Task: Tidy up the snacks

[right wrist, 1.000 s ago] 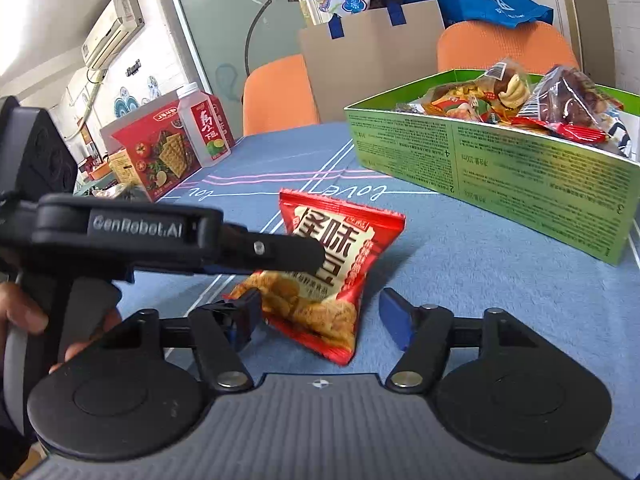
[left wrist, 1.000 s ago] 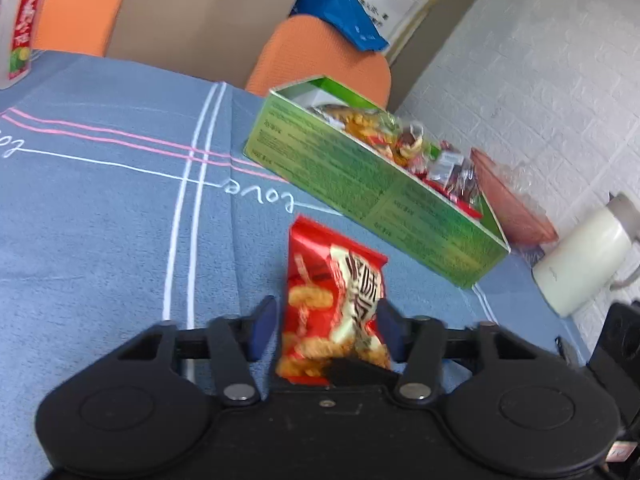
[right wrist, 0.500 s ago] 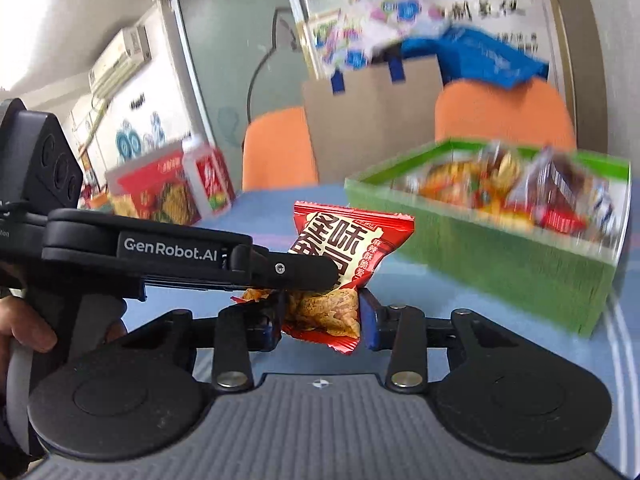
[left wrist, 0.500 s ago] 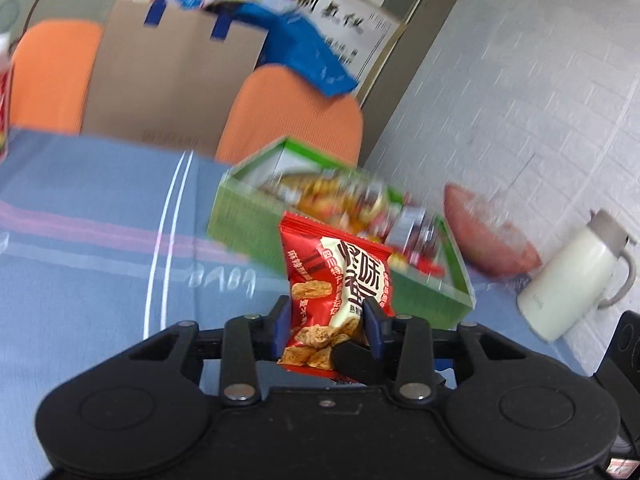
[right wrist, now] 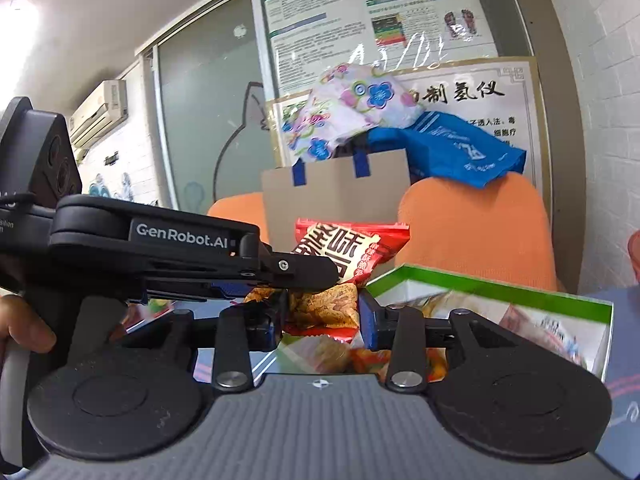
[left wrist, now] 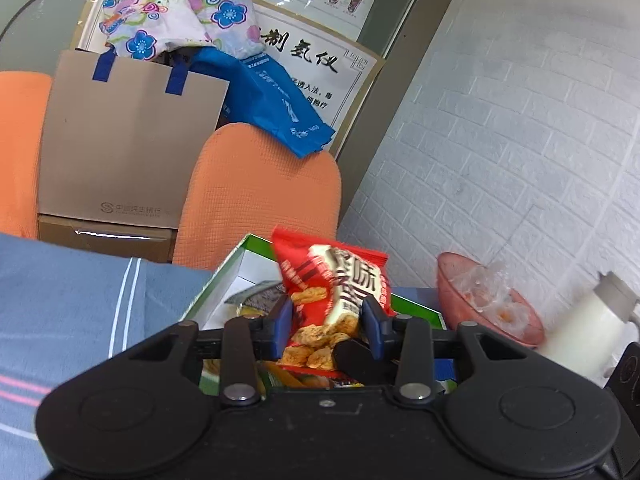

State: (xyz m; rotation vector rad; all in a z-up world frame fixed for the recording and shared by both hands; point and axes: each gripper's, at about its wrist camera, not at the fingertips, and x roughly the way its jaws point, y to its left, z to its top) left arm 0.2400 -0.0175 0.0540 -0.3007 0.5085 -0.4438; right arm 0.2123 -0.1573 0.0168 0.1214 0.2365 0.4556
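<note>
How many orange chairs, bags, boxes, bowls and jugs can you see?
Orange chairs: 2
Bags, brown and blue: 2
Green box: 1
Pink bowl: 1
White jug: 1
Total: 7

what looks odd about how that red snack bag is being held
Both grippers clamp the one red snack bag at once: the left gripper and right gripper pinch its lower part from crossing directions, crumpling it above the green box. Nothing has spilled.
</note>
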